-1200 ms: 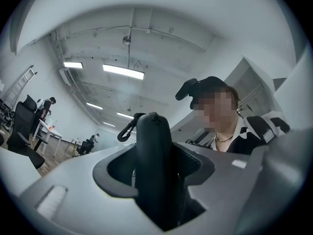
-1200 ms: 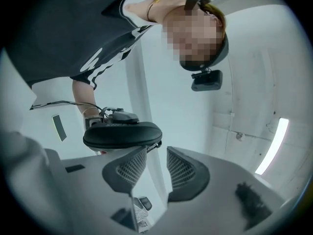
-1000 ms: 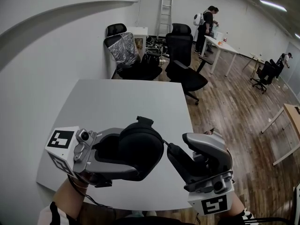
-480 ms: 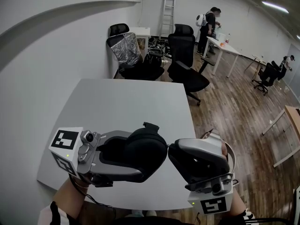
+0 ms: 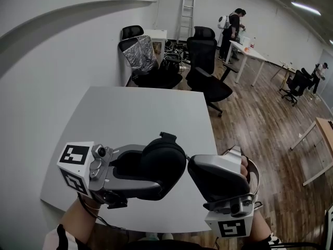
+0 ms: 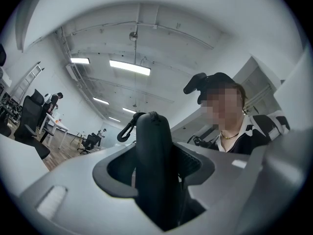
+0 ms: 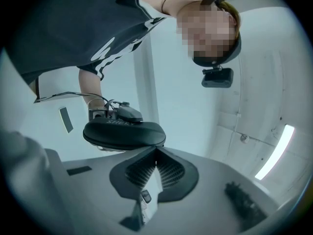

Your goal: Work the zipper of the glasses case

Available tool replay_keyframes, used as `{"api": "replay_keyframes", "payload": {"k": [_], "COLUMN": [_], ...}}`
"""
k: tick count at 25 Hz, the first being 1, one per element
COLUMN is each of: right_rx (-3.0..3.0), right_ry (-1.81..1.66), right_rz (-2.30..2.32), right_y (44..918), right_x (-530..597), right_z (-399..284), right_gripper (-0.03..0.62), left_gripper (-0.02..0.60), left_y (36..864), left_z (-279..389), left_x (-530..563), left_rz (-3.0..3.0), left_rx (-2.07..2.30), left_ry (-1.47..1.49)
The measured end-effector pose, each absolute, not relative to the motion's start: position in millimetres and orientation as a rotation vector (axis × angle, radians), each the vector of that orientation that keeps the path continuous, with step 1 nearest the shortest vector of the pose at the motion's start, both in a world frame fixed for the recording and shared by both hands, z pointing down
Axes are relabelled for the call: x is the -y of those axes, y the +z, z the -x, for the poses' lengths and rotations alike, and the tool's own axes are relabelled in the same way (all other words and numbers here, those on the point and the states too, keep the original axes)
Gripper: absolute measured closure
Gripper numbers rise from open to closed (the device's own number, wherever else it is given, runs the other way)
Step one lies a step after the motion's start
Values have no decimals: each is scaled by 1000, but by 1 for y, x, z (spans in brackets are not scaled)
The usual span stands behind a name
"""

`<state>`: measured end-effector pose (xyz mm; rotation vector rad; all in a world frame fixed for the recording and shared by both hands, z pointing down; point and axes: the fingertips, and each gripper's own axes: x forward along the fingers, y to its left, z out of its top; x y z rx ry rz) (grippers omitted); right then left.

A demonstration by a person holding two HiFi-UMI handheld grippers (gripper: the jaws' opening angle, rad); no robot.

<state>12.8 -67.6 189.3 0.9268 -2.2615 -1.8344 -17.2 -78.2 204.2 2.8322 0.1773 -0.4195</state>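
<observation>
A black glasses case (image 5: 158, 163) hangs in the air over the near edge of the grey table (image 5: 135, 113). My left gripper (image 5: 148, 173) is shut on it across its flat sides. In the left gripper view the case (image 6: 151, 131) stands edge-on between the pads, a small black clip (image 6: 128, 129) at its top. My right gripper (image 5: 190, 166) meets the case's right end. Its jaws have just been closing and now stand shut, tips together at the rim of the case (image 7: 124, 133). The thin zipper pull is hidden in that pinch of the right gripper (image 7: 156, 153).
Black office chairs (image 5: 208, 72) stand beyond the table's far edge on the wood floor. A ladder (image 5: 186, 14) leans on the back wall. People (image 5: 231, 30) stand at a white desk far back right. A white wall runs along the table's left.
My right gripper has slid left up against the case's end and its jaws have come together. The thin pull that stuck out there is now covered. The left gripper kept its hold.
</observation>
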Motion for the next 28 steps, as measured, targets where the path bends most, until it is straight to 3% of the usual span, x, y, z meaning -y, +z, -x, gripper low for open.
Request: {"api": "replay_keyframes", "payload": {"k": [10,17,28], "right_rx": [2453,2363,2527], "right_ry": [-1642,-1621,-1287], "right_rz": [-822,-790,-932], "right_y": [194,205,253], "right_x": [68,77,97], "right_z": [-19,-26,-32], "right_gripper": [589,589,589], "left_gripper": [351,353,350], "left_y": [201,205,204], "left_z": [22,15,13], "left_x": [84,97,153], "left_rz": [-2601,-2534,-2301], "left_rx": [-171,-66,183], "left_ry": [-719,-783,-949]}}
